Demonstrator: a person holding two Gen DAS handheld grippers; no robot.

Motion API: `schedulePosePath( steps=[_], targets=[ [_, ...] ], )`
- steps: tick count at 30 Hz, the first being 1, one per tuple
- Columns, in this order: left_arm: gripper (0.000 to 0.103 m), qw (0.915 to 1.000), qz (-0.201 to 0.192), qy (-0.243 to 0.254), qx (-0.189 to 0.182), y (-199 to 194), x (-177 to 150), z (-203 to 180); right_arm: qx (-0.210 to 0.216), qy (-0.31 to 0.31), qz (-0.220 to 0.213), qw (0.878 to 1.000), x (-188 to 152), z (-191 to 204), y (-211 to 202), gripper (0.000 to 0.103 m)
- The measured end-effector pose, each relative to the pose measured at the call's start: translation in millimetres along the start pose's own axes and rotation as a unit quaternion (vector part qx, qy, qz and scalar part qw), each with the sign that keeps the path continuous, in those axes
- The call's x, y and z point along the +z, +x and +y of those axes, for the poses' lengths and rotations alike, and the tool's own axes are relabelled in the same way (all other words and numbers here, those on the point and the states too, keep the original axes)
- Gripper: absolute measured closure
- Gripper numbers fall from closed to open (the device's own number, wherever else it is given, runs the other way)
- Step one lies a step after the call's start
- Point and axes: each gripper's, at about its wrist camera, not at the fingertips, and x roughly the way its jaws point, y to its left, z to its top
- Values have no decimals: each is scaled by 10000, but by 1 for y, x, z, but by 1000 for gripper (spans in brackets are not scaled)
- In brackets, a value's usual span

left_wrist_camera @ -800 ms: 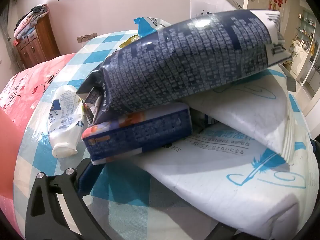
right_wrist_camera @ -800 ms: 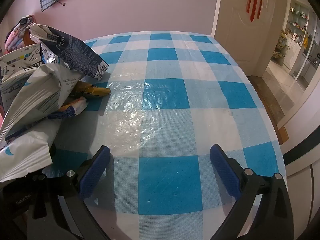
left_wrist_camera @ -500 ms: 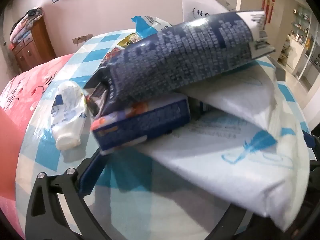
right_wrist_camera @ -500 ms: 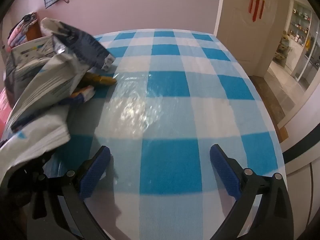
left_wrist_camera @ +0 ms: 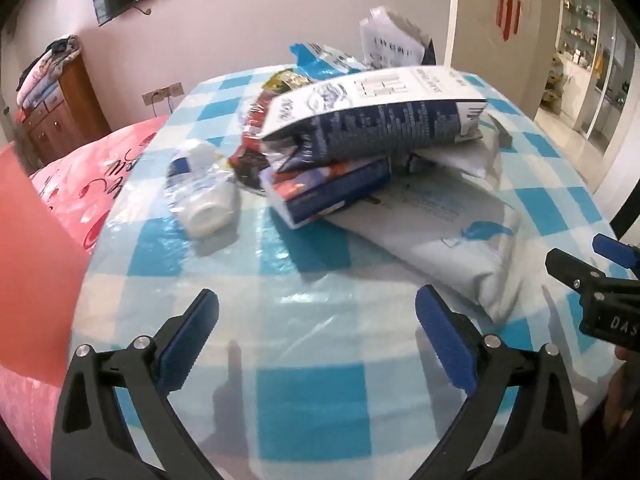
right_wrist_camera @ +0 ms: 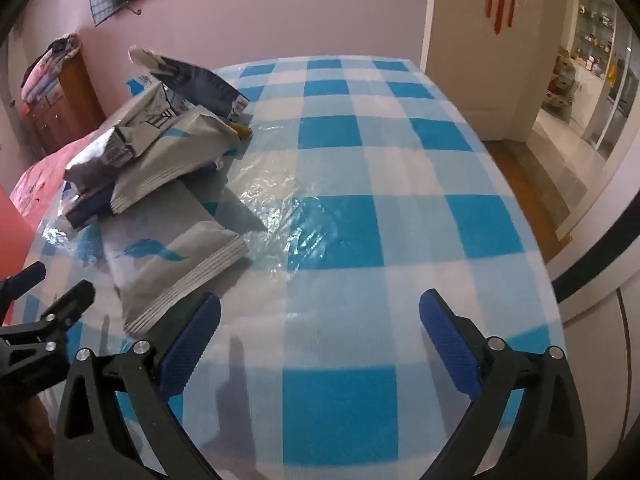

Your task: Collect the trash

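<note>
While both tools hang over the near edge of the tabletop (left_wrist_camera: 320, 412), nothing sits between their pads. Left tool (left_wrist_camera: 316, 340) spread wide, empty. Right tool (right_wrist_camera: 320, 340) spread wide, empty, over bare checked cloth.

Trash pile, left view, 12 to 1 o'clock from the left tool: white wipes pack (left_wrist_camera: 452, 236) lies flat at the bottom, small blue box (left_wrist_camera: 328, 192) rests on its far-left end, dark blue pouch (left_wrist_camera: 380, 120) lies across the box. White plastic bottle (left_wrist_camera: 204, 196) on its side at 11 o'clock, just beside the box, cap toward the camera. More wrappers (left_wrist_camera: 320, 60) behind, blurred.

Right view: same pile at 10 to 11 o'clock, wipes pack (right_wrist_camera: 172, 256) corner just beside the left pad (right_wrist_camera: 188, 344). Left tool tip visible at 9 o'clock.
</note>
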Motion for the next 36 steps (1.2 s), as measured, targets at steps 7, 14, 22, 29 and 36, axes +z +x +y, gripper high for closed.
schedulePosePath(
  steps=[7,14,22,29,36],
  targets=[
    [4,9995,-284,-134,-22,-29,5,8,84,93,-460,9989,-4,2,-42,5],
    [4,9978,-639,-143,23,-64,0,20,181,11,-924,9956,1,14,-80,5],
    [4,9948,-1000,-152,70,-93,-4,37,187,-34,-1294,9914,2,17,-112,5],
    [4,9935,-1114,-202,119,-105,-2,45,170,-161,-1498,9884,0,21,-129,5],
    [4,9933,-1125,-210,152,-107,-1,45,145,-218,-1491,9885,2,23,-131,5]
  ],
)
